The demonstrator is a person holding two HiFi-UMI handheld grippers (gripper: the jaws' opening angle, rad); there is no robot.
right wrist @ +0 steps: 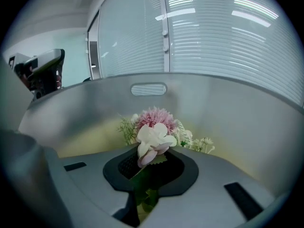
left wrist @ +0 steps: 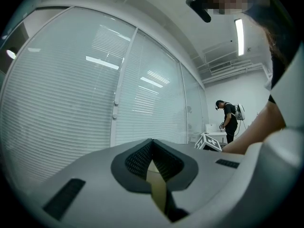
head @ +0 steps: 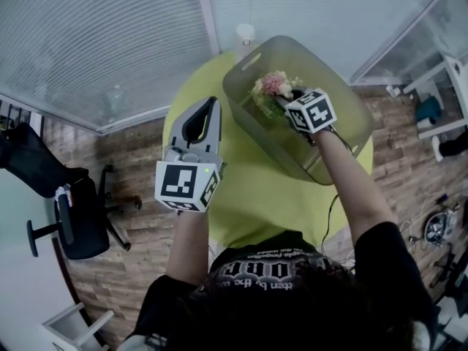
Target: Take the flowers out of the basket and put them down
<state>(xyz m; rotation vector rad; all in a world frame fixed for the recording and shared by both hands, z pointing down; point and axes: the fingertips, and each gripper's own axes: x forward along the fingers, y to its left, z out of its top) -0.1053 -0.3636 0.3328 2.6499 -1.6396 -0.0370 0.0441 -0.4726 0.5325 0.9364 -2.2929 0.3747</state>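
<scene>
- The flowers (right wrist: 153, 132) are a small bunch: a white bloom in front, a pink pompom bloom behind it, and green and small white sprigs to either side.
- Your right gripper (right wrist: 142, 175) has its jaws clamped on the bunch's green stems, with the blooms standing up just past the jaw tips.
- In the head view the flowers (head: 272, 88) sit at the tip of your right gripper (head: 287, 102), within the basket's outline near its far end.
- The basket (right wrist: 237, 122) is a translucent grey-green tub. Its far wall, with a handle slot (right wrist: 148, 89), rises behind the blooms in the right gripper view.
- You cannot tell from these views whether the stem ends touch the basket's bottom.
- The basket (head: 344, 101) stands on the far right part of a round yellow-green table (head: 248, 189).
- Your left gripper (head: 212, 104) is held over the table just left of the basket, apart from it. It points away from you.
- In the left gripper view the left gripper (left wrist: 152, 146) has its jaws closed together with nothing between them.
- A dark office chair (head: 77, 218) stands on the wood-look floor (head: 139, 159) to your left, well apart from the table.
- Windows with closed blinds (head: 95, 42) lie beyond the table.
- Another person (left wrist: 231, 120) stands far off in the left gripper view.
</scene>
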